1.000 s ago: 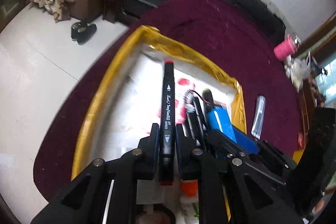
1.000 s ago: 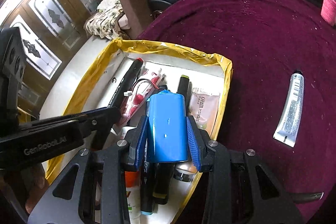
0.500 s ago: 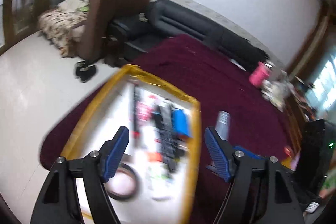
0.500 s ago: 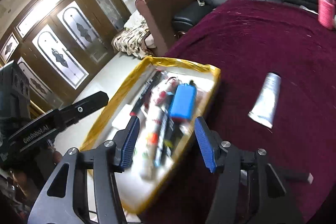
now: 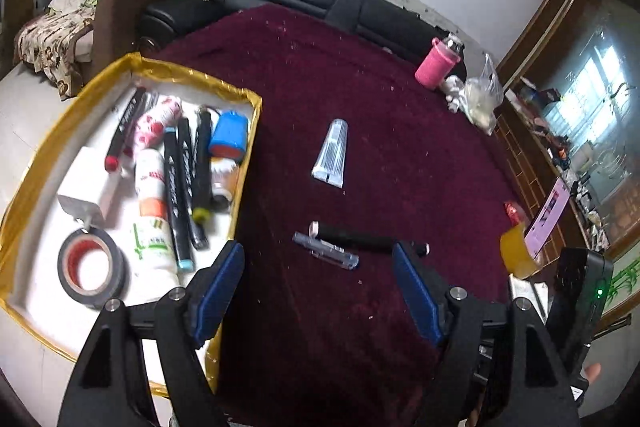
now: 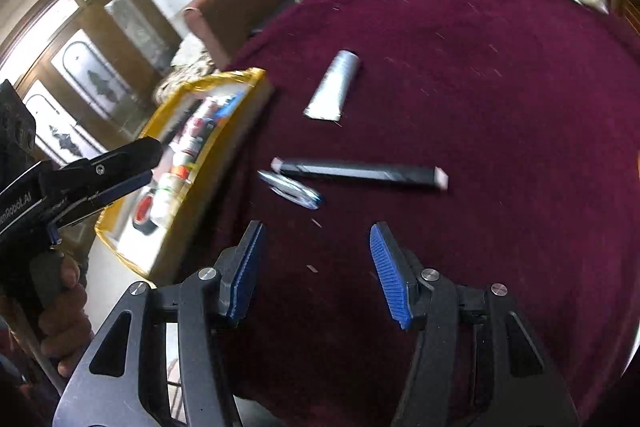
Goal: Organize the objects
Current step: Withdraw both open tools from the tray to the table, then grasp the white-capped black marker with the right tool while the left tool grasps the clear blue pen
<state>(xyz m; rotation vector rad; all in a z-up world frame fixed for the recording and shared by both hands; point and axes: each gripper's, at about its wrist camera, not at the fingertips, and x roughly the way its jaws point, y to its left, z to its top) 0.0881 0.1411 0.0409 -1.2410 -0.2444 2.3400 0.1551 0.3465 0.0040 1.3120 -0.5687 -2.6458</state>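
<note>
Both our claws are spread wide and carrying nothing: the left gripper (image 5: 318, 291) hangs over the near part of the maroon table (image 5: 400, 131), its left finger over the tray's right rim, and the right gripper (image 6: 316, 271) hovers above bare cloth as well. We can see the left tool from the right camera too, gripped by a hand (image 6: 60, 311) at the table's near left edge.

Just beyond our fingertips lie a clear pen (image 5: 325, 250) and a long black marker (image 5: 366, 238), the two touching or nearly so at the marker's left end. Farther toward the middle of the table lies a silver tube (image 5: 331, 153), well apart from them.

Along the table's left edge sits the yellow-rimmed tray (image 5: 244, 163), already loaded: a roll of black tape (image 5: 91, 274) at its near end, a white bottle (image 5: 151, 203), several black markers (image 5: 182, 187), and a blue cylinder (image 5: 229, 135) by the far right corner.

At the table's far right edge stands a pink bottle (image 5: 436, 63) beside a plastic bag (image 5: 480, 95).
</note>
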